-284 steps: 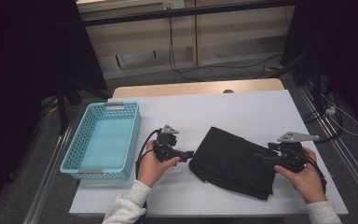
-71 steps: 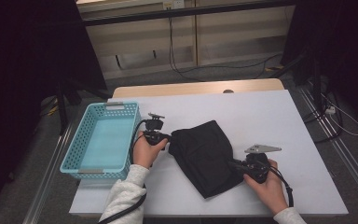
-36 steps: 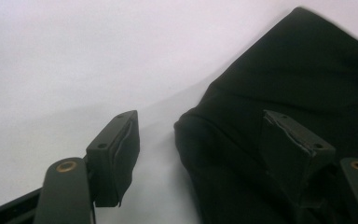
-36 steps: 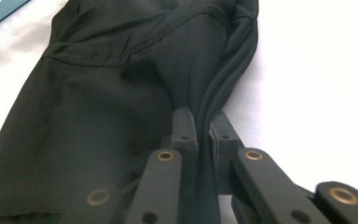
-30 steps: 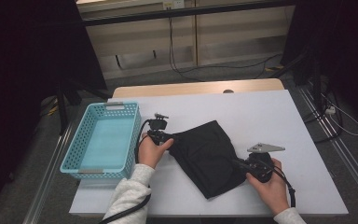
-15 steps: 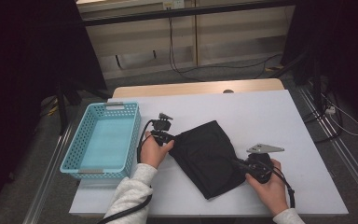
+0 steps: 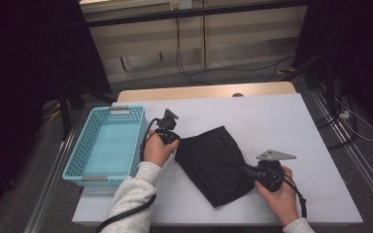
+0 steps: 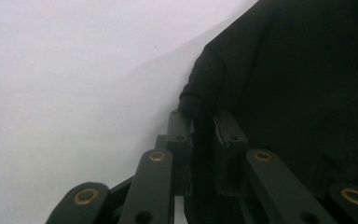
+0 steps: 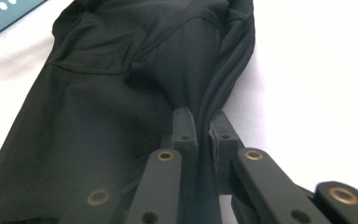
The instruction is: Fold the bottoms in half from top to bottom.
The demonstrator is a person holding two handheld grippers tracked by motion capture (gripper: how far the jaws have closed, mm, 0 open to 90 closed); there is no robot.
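Observation:
A folded black garment (image 7: 213,162) lies on the white table (image 7: 272,121), slanting from upper left to lower right. My left gripper (image 7: 177,141) is shut on the garment's upper left corner; in the left gripper view its jaws pinch a bunched fold of the black garment (image 8: 307,84) at my left gripper (image 8: 204,126). My right gripper (image 7: 246,170) is shut on the garment's right edge. The right gripper view shows several layered edges of the black garment (image 9: 121,93) squeezed between the jaws of my right gripper (image 9: 203,122).
A light blue plastic basket (image 7: 108,145) stands at the table's left edge, close beside my left hand; its corner (image 9: 4,11) shows in the right gripper view. Cables trail from both grippers. Beyond the table lie a wooden strip and dark floor with wires.
Over the last second the left gripper has shifted slightly right and down with the garment's corner. The right gripper has stayed in place, still holding the cloth.

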